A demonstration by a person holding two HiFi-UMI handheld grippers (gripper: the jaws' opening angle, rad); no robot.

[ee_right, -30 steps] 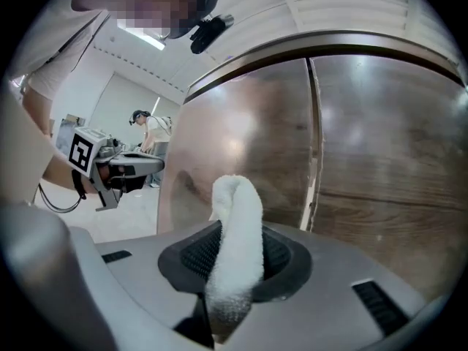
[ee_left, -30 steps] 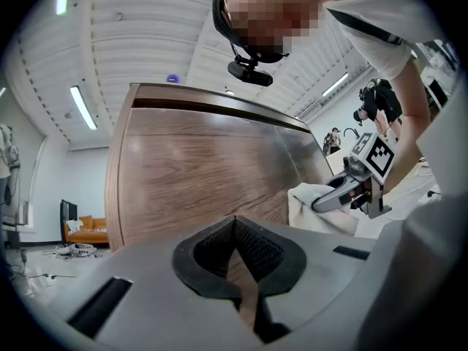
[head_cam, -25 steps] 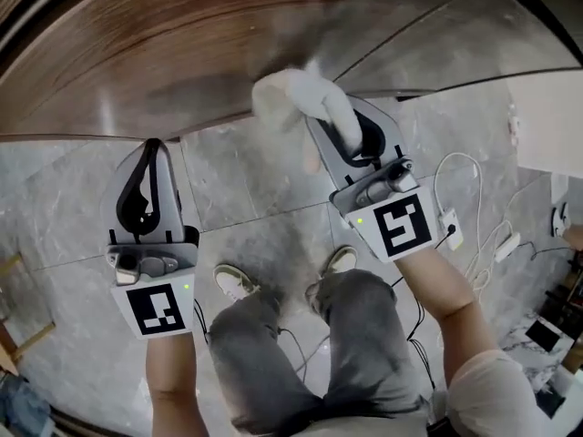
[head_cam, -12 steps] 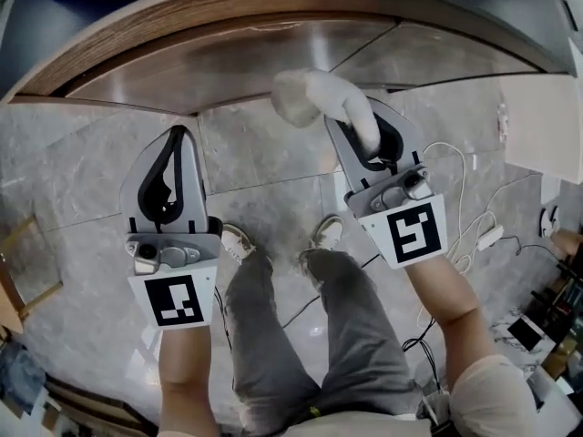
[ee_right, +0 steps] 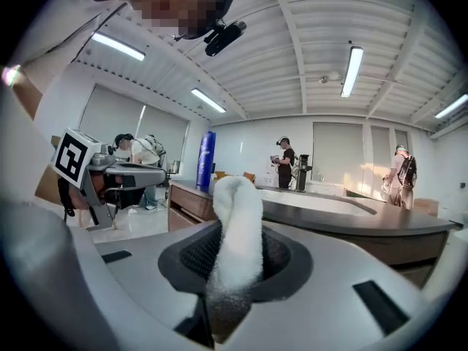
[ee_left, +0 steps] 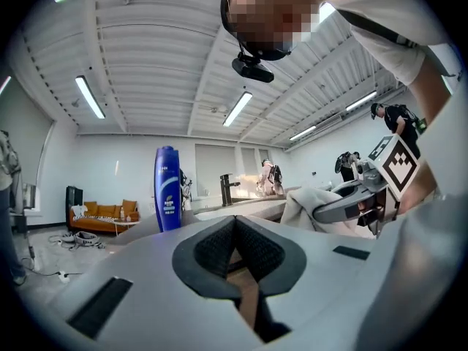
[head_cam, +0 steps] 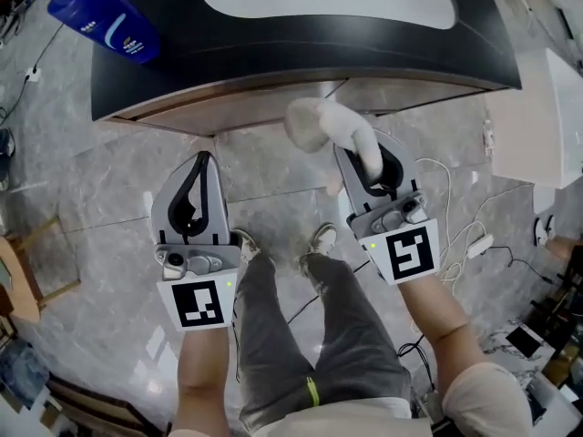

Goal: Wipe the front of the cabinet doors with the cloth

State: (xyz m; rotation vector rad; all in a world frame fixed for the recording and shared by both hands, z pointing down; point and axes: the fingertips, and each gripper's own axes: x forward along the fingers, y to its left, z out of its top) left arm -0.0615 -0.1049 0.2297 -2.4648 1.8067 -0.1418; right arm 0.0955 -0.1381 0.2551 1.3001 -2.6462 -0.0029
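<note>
We record bright, even light from ceiling strip lamps (ee_left: pixel 89 97); shadows faint. Pale glare patches on the glossy floor (head_cam: pixel 153 340). Strong fisheye bending at every edge. Near foreground soft in both gripper views.

Cabinet doors (head_cam: pixel 182 116) mostly under the surface (head_cam: pixel 273 53) overhang, only a thin wood strip shows. Sink (head_cam: pixel 328 12) cut off by top edge. Bottle (head_cam: pixel 105 18) label unreadable. Cloth (head_cam: pixel 328 127) tail buried inside right hand-held gripper (head_cam: pixel 360 153).
</note>
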